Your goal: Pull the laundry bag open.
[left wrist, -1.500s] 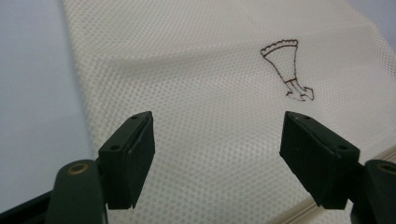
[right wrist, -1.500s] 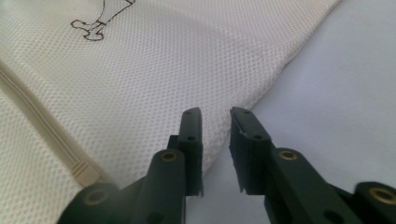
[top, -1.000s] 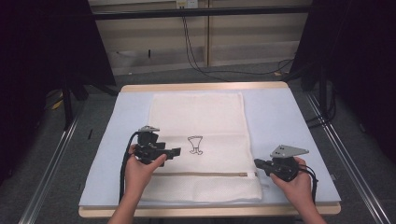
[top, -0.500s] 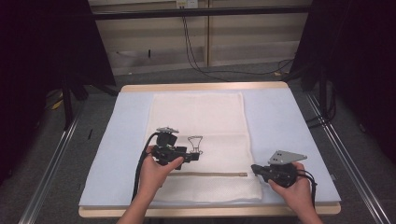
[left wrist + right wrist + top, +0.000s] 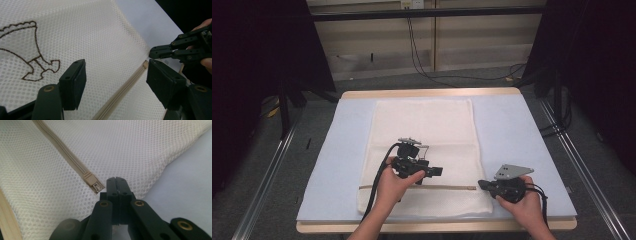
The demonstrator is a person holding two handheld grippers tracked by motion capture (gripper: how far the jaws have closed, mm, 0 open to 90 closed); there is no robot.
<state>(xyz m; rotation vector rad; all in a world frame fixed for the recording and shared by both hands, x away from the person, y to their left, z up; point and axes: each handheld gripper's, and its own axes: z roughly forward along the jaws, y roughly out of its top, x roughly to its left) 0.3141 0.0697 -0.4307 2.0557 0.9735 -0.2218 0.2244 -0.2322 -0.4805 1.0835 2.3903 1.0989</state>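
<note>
The left gripper (image 5: 438, 171) hovers over the middle of the white mesh bag (image 5: 422, 125), its jaws spread with nothing between them after just closing a little, the beige zipper (image 5: 125, 90) lying below them. The right gripper (image 5: 481, 184), jaws pressed together and empty, rests at the bag's right edge beside the zipper's end (image 5: 93, 183). The bag lies flat on a pale blue mat (image 5: 522, 135) covering the table (image 5: 432, 93), with bare mat either side and dark floor around.

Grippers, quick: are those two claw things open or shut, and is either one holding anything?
Left gripper: open above the mesh bag, holding nothing.
Right gripper: shut at the bag's edge beside the zipper; whether it pinches mesh can't be told.
</note>
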